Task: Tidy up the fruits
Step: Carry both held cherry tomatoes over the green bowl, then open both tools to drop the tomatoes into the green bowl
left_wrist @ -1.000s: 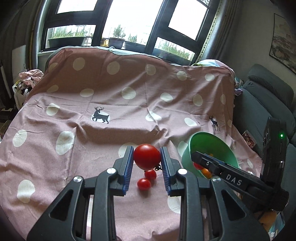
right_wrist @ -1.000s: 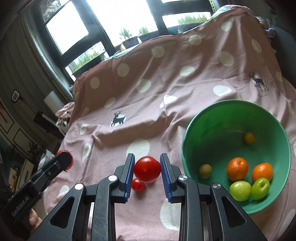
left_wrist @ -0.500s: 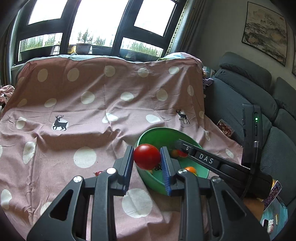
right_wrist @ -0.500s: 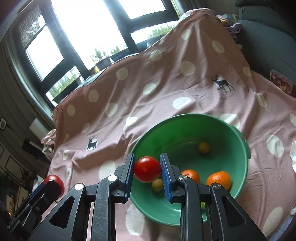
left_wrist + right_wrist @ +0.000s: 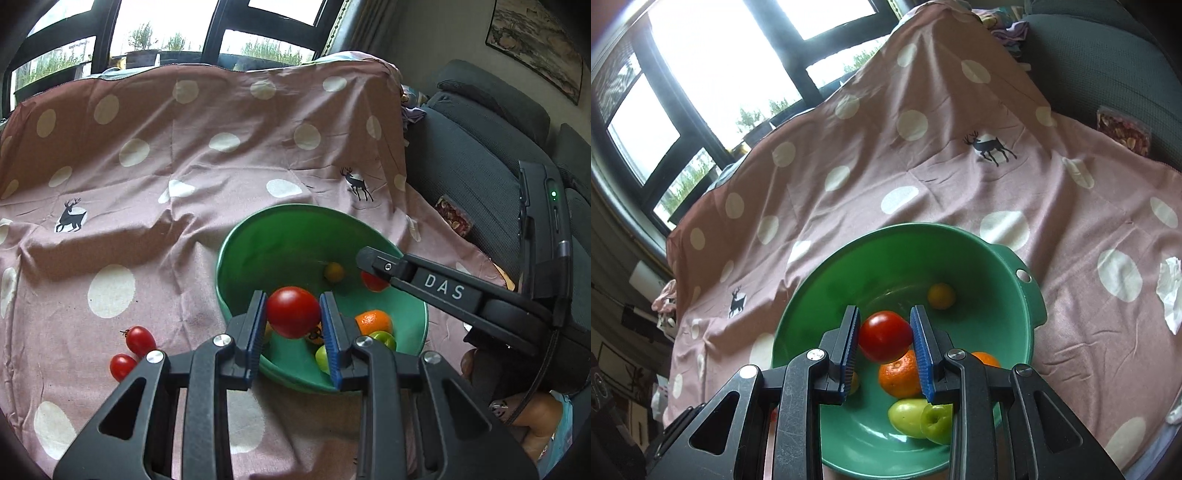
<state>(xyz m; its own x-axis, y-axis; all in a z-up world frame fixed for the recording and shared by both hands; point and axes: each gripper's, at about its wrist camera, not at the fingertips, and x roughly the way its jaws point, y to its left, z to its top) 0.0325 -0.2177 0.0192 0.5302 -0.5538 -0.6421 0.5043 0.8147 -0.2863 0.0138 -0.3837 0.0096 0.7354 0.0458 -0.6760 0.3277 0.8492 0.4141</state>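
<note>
Our left claw pinches a round red tomato and our right claw pinches another red tomato, both over the green plastic bowl on the pink dotted cloth; we judge release comes next: lower, spread the claws

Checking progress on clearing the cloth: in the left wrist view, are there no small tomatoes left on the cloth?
No. Two small tomatoes lie on the pink cloth, left of the green bowl.
</note>
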